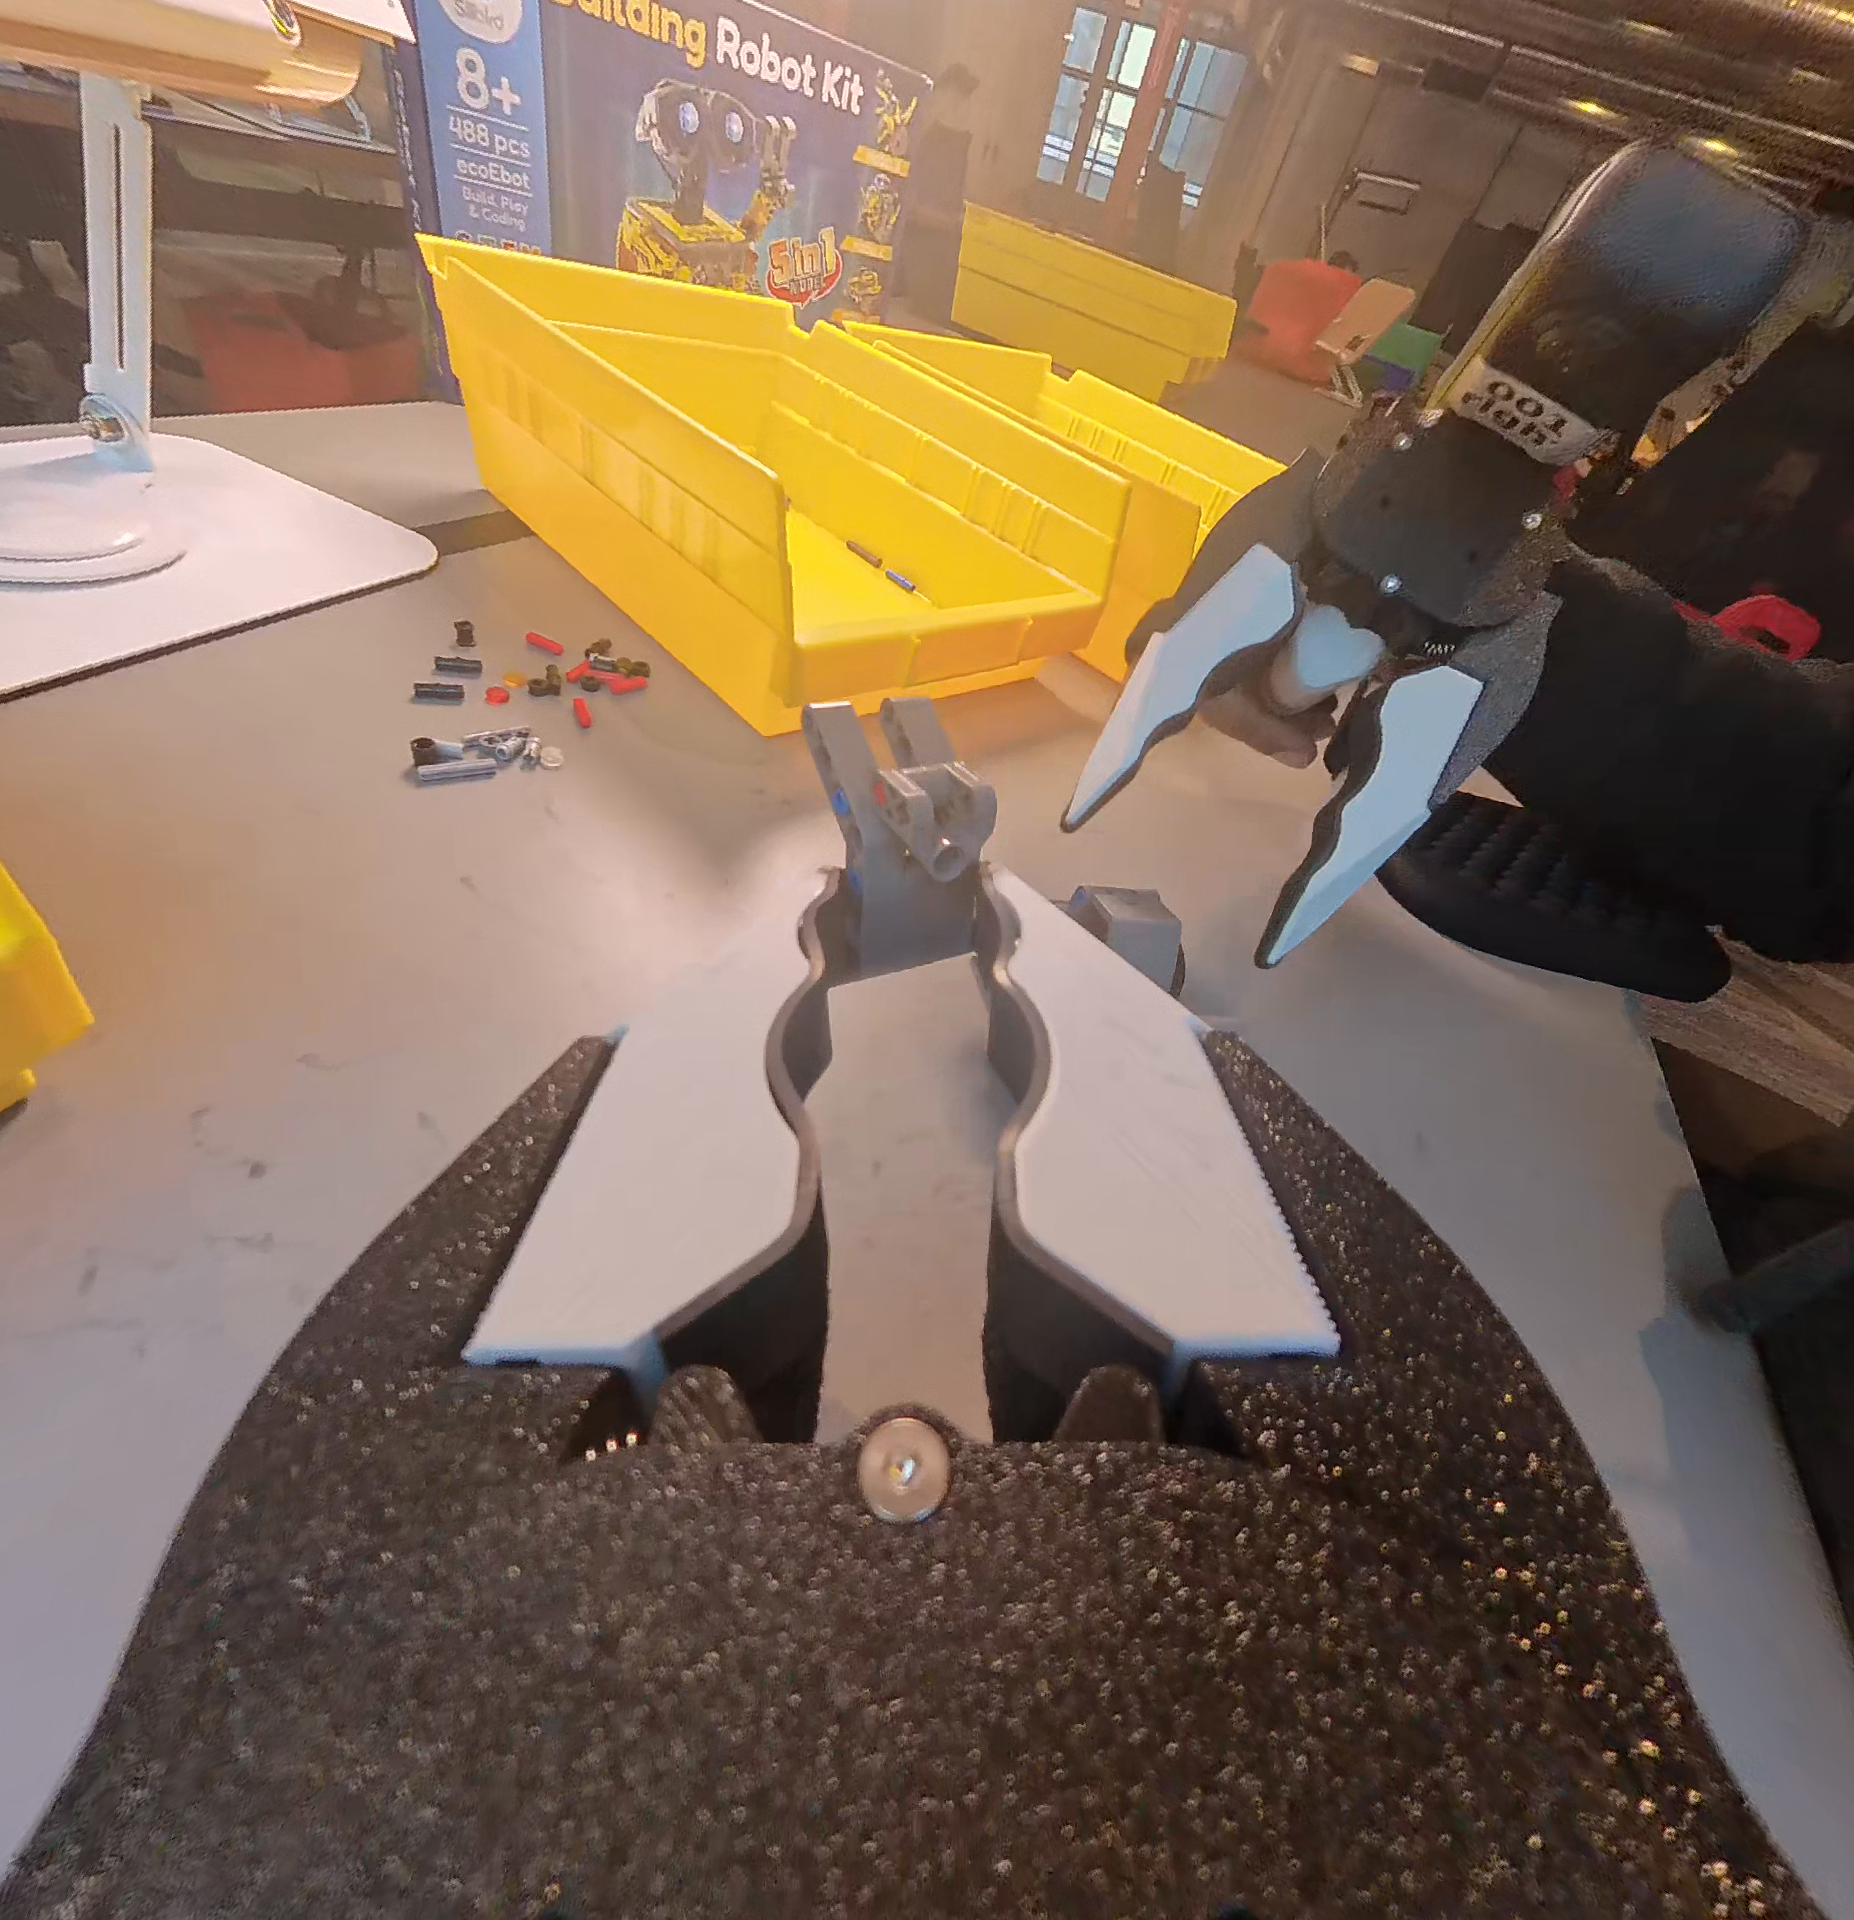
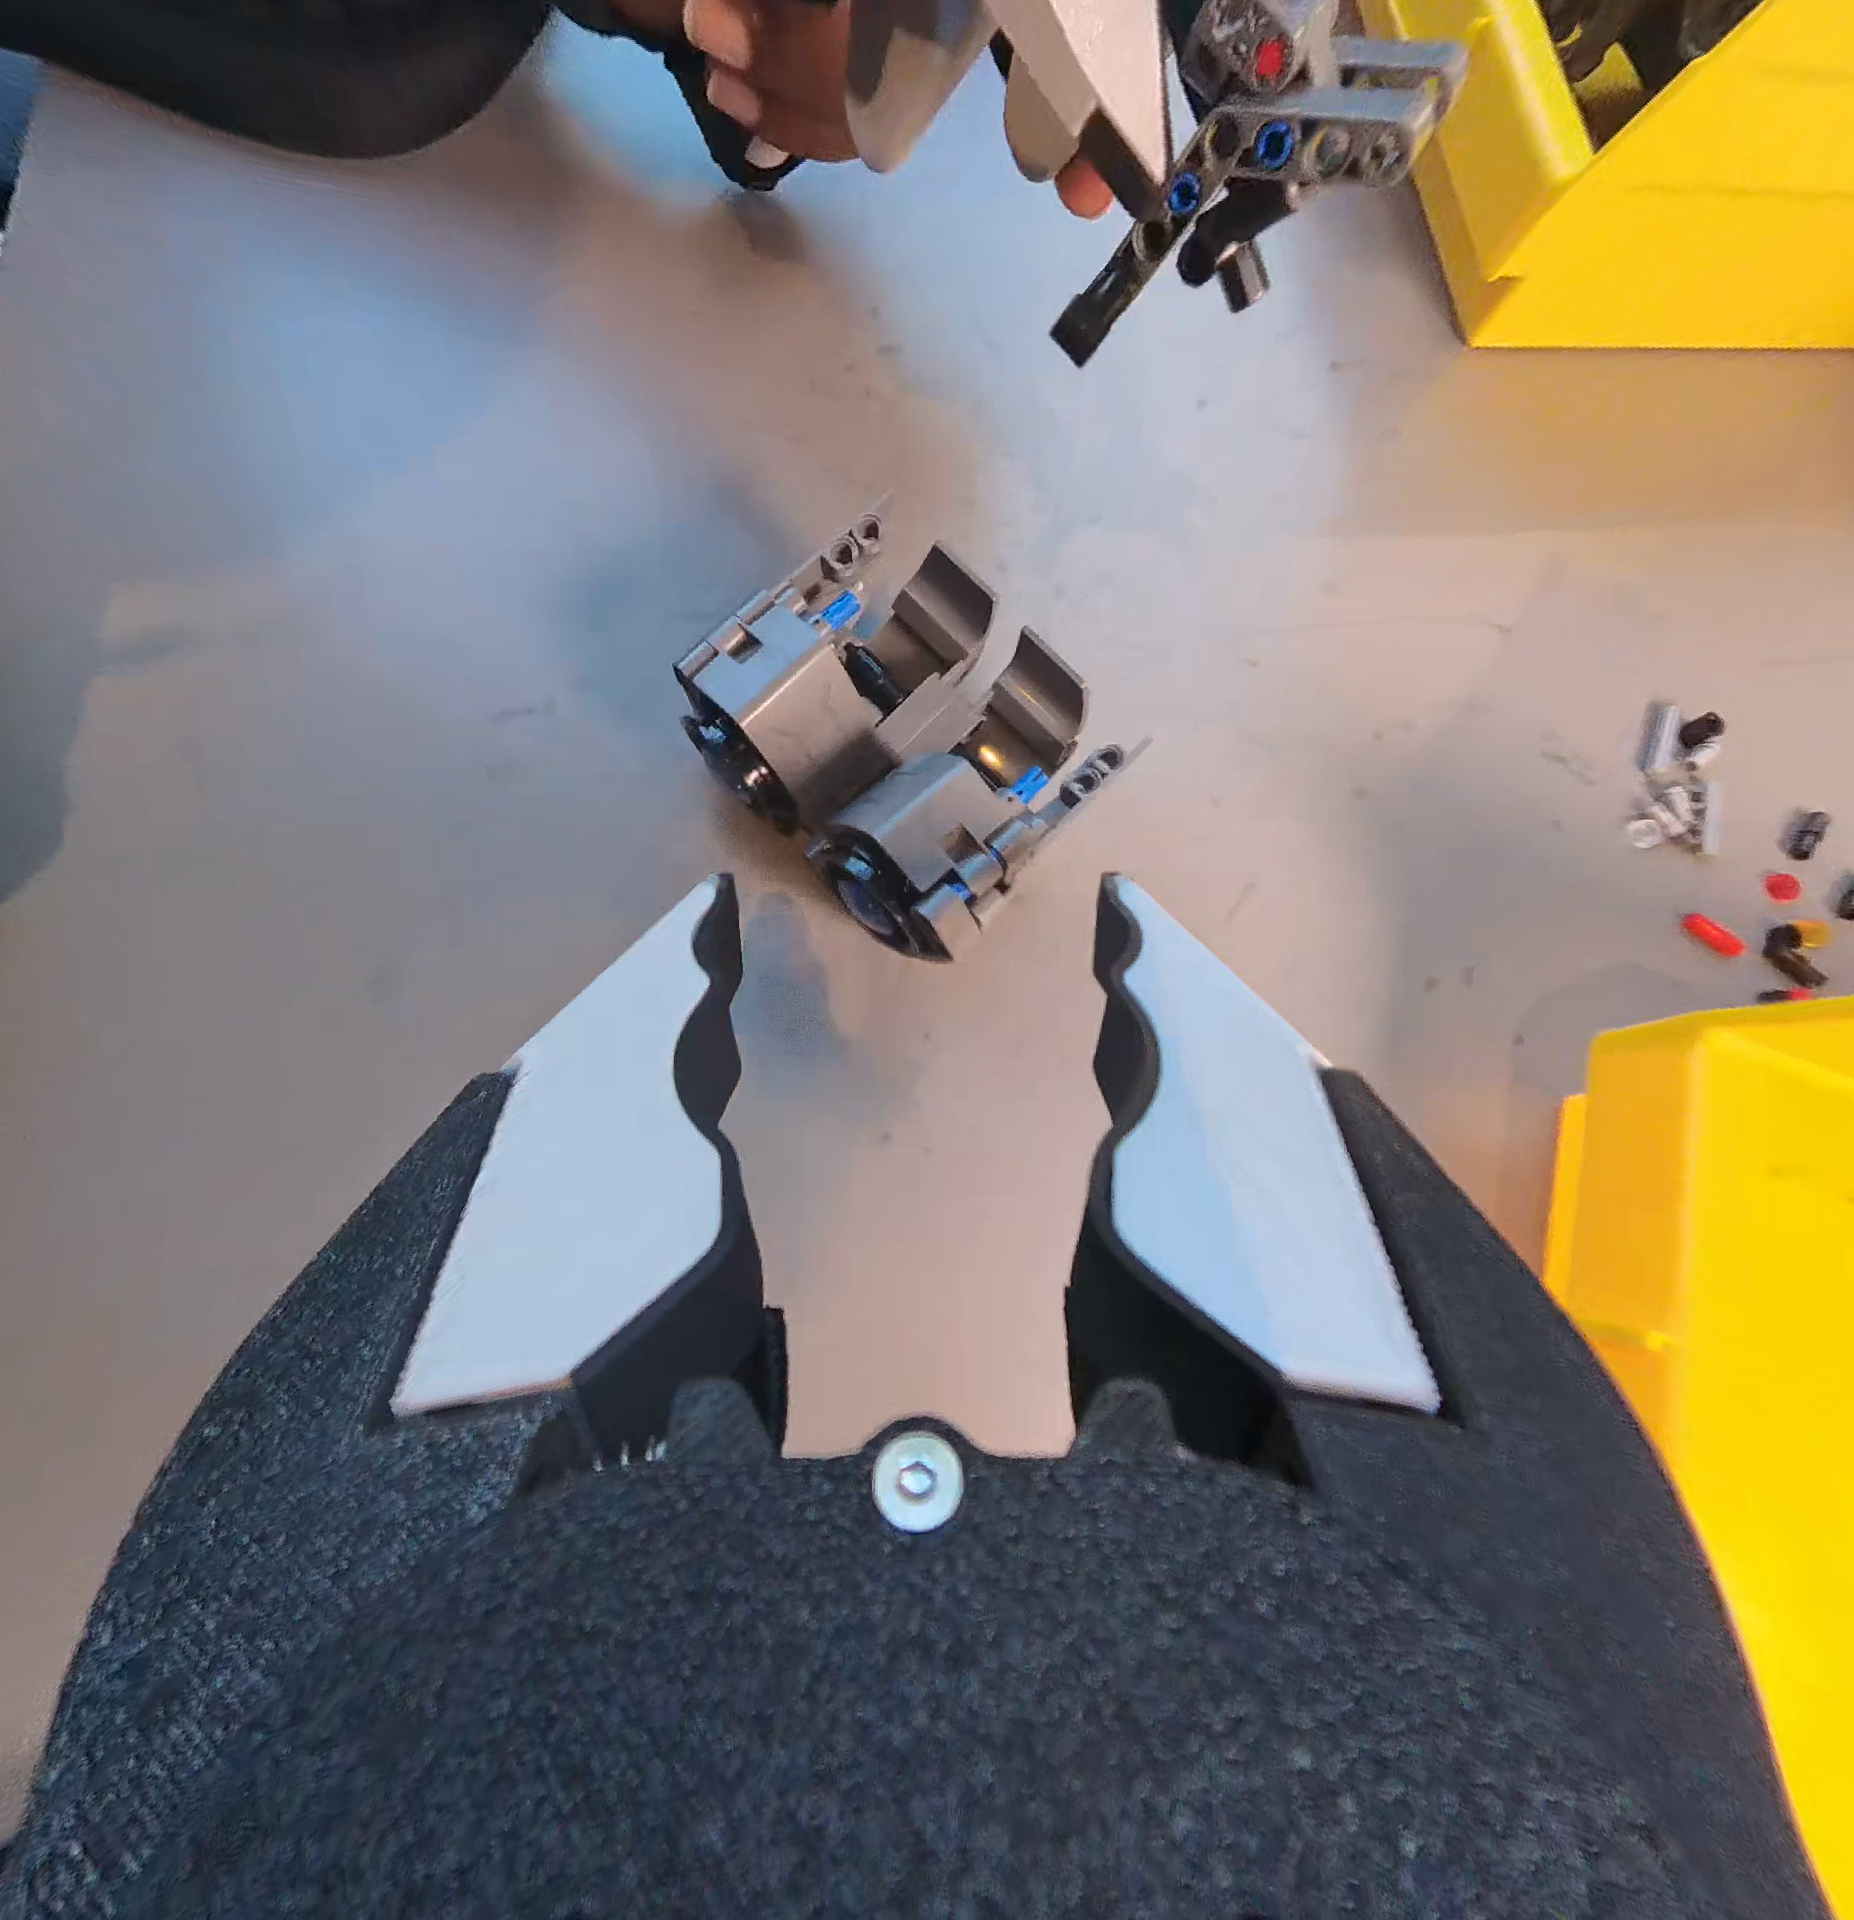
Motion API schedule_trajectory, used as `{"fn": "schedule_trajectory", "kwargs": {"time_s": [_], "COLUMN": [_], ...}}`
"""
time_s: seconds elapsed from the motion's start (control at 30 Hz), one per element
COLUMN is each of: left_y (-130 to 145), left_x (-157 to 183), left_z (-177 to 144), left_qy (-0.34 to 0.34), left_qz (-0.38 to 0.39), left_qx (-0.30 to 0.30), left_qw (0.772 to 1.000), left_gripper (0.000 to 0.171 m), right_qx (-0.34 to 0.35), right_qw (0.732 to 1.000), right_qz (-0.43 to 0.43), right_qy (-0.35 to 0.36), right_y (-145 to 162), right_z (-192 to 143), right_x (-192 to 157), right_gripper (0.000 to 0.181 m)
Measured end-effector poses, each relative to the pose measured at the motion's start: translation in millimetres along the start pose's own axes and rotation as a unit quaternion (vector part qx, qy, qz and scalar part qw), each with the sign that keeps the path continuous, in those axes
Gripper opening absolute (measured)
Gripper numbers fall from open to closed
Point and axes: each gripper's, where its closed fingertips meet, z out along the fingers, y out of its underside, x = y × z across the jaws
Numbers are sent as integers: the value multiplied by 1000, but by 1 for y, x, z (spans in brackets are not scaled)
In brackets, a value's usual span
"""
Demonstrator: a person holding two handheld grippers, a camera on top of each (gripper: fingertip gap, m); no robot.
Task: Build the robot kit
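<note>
two grippers — left gripper (image 1: 907, 914) jaws clamp grey beam assembly (image 1: 902, 831) upright; right gripper (image 2: 918, 883) jaws apart.

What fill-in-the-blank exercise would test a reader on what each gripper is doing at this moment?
1. The left gripper is shut on a ___ brick assembly.
2. The right gripper is ___ and holds nothing.
3. The two-barrelled module lies on the ___, just beyond the right gripper's fingertips.
4. The storage bins are ___.

Missing words: grey; open; table; yellow
</note>
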Motion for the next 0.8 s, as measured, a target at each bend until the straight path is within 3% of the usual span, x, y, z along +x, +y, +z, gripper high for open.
{"fn": "schedule_trajectory", "kwargs": {"time_s": [0.17,0.3,0.43,0.7,0.8], "left_y": [-1,-1,1,3,2], "left_x": [-3,-3,-1,1,-1], "left_z": [-2,-2,0,1,0], "left_qy": [-6,-7,-4,-2,-5], "left_qz": [1,1,3,7,6], "left_qx": [0,0,-4,-10,-8], "left_qw": [1000,1000,1000,1000,1000], "left_gripper": [24,24,24,24,24], "right_qx": [-12,-25,-27,3,-8], "right_qw": [1000,999,995,1000,999], "right_qz": [-16,-6,-15,-13,-42], "right_qy": [-13,-28,-98,-10,-18], "right_y": [4,8,10,0,-2], "right_z": [15,4,-8,-5,6], "right_x": [-13,-26,-63,-25,-34], "right_gripper": [65,46,38,45,32]}}
